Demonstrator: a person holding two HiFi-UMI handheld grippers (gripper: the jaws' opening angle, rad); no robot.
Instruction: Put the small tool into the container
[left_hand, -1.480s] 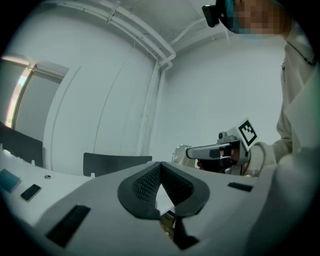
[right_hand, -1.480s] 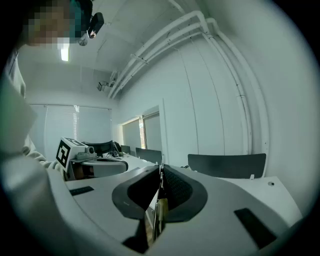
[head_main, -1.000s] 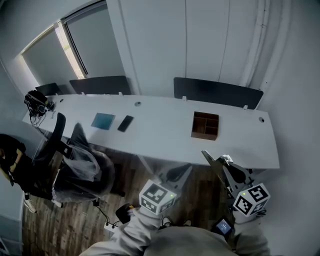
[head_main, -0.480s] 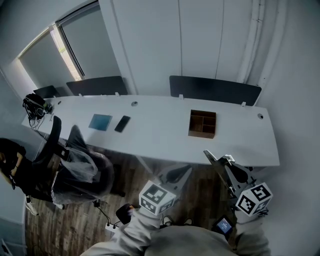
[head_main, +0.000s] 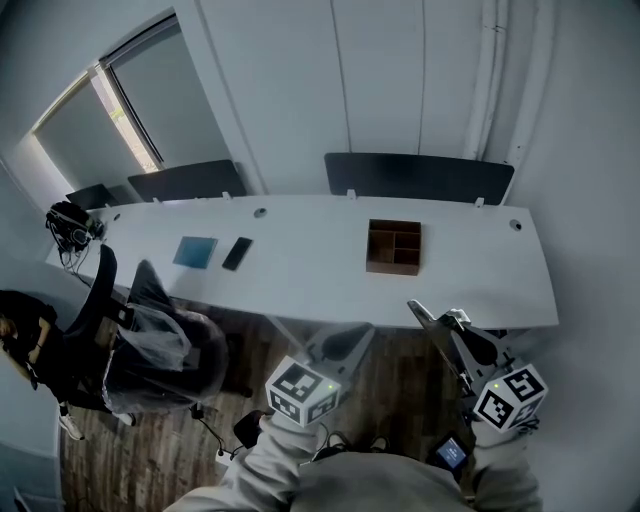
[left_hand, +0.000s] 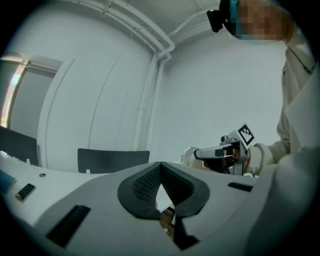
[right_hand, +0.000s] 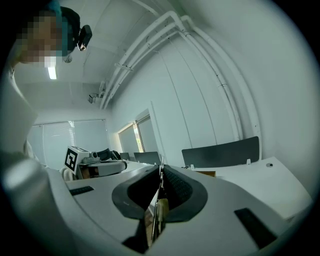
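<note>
A brown wooden container (head_main: 393, 247) with open compartments stands on the long white table (head_main: 300, 280), right of its middle. On the table's left part lie a small dark flat object (head_main: 237, 253) and a blue flat item (head_main: 195, 251). Both grippers hang below the table's near edge, well short of these. My left gripper (head_main: 362, 332) is shut with nothing between its pads (left_hand: 150, 182). My right gripper (head_main: 418, 310) is shut too, pads (right_hand: 175, 187) pressed together. In the right gripper view only a strip of the container (right_hand: 205, 173) shows. The dark object (left_hand: 25, 191) sits low left in the left gripper view.
Dark panels (head_main: 415, 178) line the table's far edge. An office chair under clear plastic (head_main: 165, 345) stands at the near left, with a person (head_main: 20, 335) beside it. Headphones (head_main: 70, 222) rest at the table's left end. Wood floor lies under the grippers.
The head view has swung, so the table and container sit a little lower and further left in the picture. The left gripper's marker cube shifted slightly left. Both grippers stay shut.
</note>
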